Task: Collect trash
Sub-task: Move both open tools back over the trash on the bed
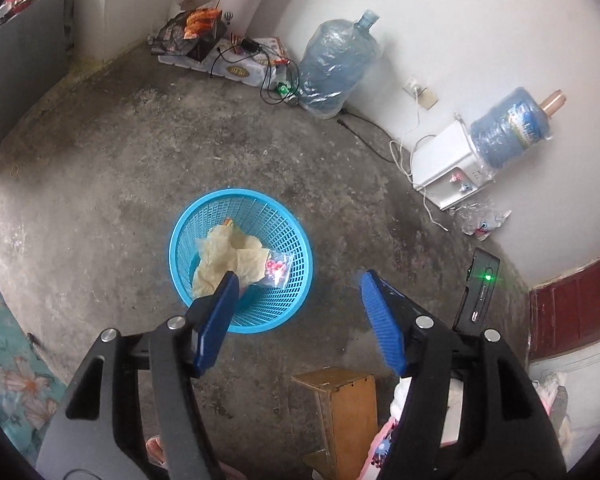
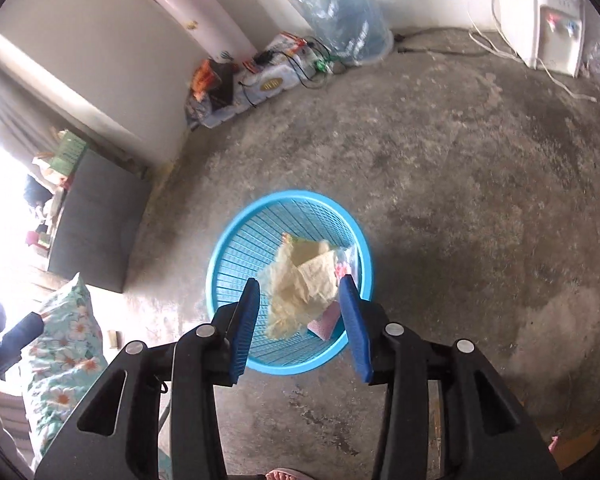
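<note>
A round blue mesh basket (image 1: 240,193) stands on the concrete floor. Inside it lie crumpled pale yellow paper (image 1: 224,256) and a small clear bag with pink bits (image 1: 278,268). My left gripper (image 1: 298,276) hangs open above the basket's near right rim, with nothing between its blue pads. In the right wrist view the same basket (image 2: 292,194) holds the paper (image 2: 300,284), the clear bag (image 2: 342,268) and a pink scrap (image 2: 322,326). My right gripper (image 2: 300,280) is open right over the basket, and its pads do not touch the paper below.
Against the wall are a wrapped water jug (image 1: 336,68), a white dispenser (image 1: 452,164) with a bottle, cables (image 1: 372,140) and a heap of packets (image 1: 204,40). A wooden stool (image 1: 340,408) and a black device with a green light (image 1: 480,288) are close by. Floral bedding (image 2: 60,360) is at the left.
</note>
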The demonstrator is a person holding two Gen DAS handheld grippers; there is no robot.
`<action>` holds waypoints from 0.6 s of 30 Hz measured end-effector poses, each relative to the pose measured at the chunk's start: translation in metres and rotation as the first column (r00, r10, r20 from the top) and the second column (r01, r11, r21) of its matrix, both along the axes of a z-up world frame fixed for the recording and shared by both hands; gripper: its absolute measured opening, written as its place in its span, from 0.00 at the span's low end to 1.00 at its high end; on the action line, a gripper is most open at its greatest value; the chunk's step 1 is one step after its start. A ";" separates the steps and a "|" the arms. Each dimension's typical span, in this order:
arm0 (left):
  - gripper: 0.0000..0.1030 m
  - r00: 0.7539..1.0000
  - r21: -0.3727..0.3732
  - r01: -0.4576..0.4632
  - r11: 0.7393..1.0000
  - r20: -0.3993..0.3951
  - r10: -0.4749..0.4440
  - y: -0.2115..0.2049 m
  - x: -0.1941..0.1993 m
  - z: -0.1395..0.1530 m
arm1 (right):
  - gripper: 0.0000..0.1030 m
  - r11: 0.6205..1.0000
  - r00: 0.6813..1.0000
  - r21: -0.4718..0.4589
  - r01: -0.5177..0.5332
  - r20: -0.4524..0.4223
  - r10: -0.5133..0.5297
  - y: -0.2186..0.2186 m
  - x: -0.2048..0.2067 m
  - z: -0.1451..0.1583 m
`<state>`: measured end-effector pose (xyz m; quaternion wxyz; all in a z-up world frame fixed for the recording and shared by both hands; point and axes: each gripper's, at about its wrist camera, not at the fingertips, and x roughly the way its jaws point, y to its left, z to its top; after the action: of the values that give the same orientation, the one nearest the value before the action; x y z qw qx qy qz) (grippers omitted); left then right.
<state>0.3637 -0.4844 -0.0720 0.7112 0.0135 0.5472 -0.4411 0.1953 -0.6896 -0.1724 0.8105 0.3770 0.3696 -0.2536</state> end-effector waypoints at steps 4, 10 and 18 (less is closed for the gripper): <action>0.59 0.999 -0.069 0.002 0.998 0.048 0.001 0.065 -0.014 0.054 | 0.41 0.994 0.995 -0.073 -0.084 0.054 0.088 0.028 -0.009 0.045; 0.64 0.974 -0.130 -0.108 0.986 0.185 0.131 0.216 -0.035 0.132 | 0.57 0.949 0.954 -0.203 -0.241 0.130 0.270 0.085 -0.023 0.122; 0.71 0.822 -0.243 -0.452 0.858 0.261 0.507 0.447 -0.076 0.203 | 0.64 0.850 0.841 -0.261 -0.458 0.181 0.509 0.170 -0.019 0.200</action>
<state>0.2874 -0.0370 0.1307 0.8760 -0.1155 0.3719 -0.2846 0.1760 -0.5191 0.0276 0.9220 0.2125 0.3223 -0.0286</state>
